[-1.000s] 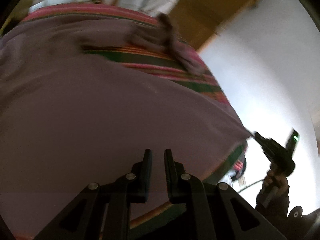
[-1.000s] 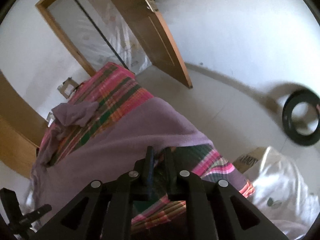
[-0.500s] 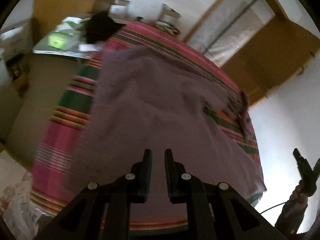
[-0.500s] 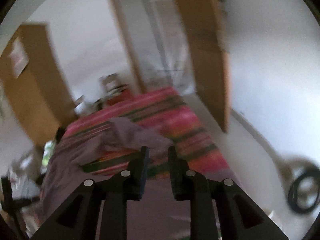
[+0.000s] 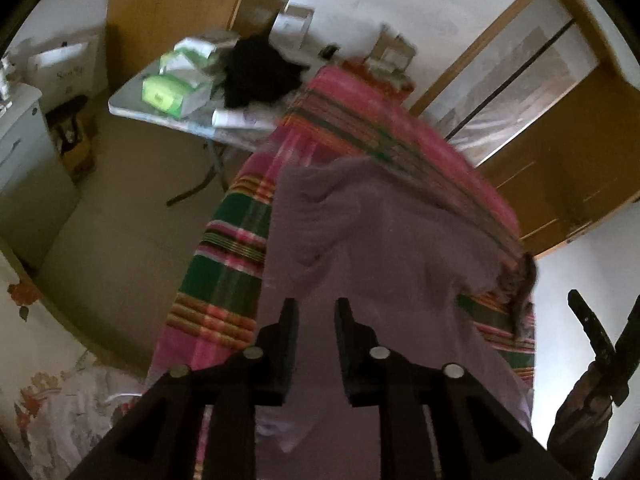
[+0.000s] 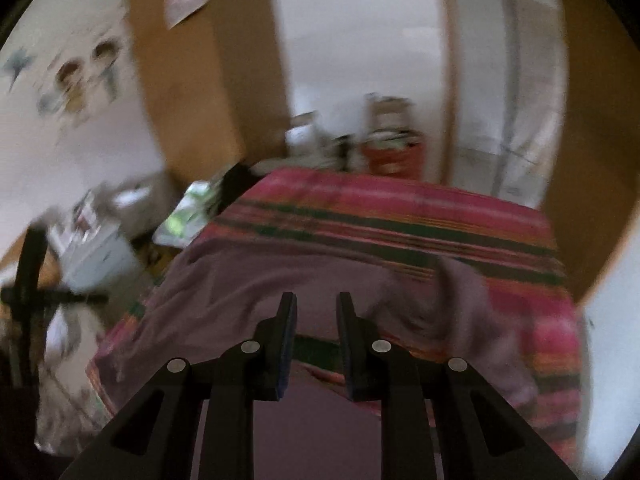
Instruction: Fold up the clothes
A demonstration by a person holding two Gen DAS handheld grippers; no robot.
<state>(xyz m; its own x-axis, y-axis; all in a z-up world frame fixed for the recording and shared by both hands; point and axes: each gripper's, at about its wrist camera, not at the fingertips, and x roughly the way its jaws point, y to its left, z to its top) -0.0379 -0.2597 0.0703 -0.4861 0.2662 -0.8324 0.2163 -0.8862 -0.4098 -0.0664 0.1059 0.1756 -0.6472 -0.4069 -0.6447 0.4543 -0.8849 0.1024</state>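
**Left wrist view: one purple garment on the striped bed, both tongs released**

You have one purple garment spread across the bed with the pink-and-green striped cover; its near edge hangs toward you over the bed's end. From the right wrist the same garment lies flat, with one bunched fold at its right side.

Your left gripper hovers above the cloth with its jaws opening, and nothing is between them. Your right gripper stands with a clear gap too, gripping nothing. At the right edge of the left view you can see that right gripper only in part, with the hand below it cut off by the frame.

Beyond the bed you have one folding table carrying two green-and-white packs and one black heap whose nature you cannot tell. One wooden door stands to the right.

The right wrist view is smeared; the things behind the bed are too blurred to count.
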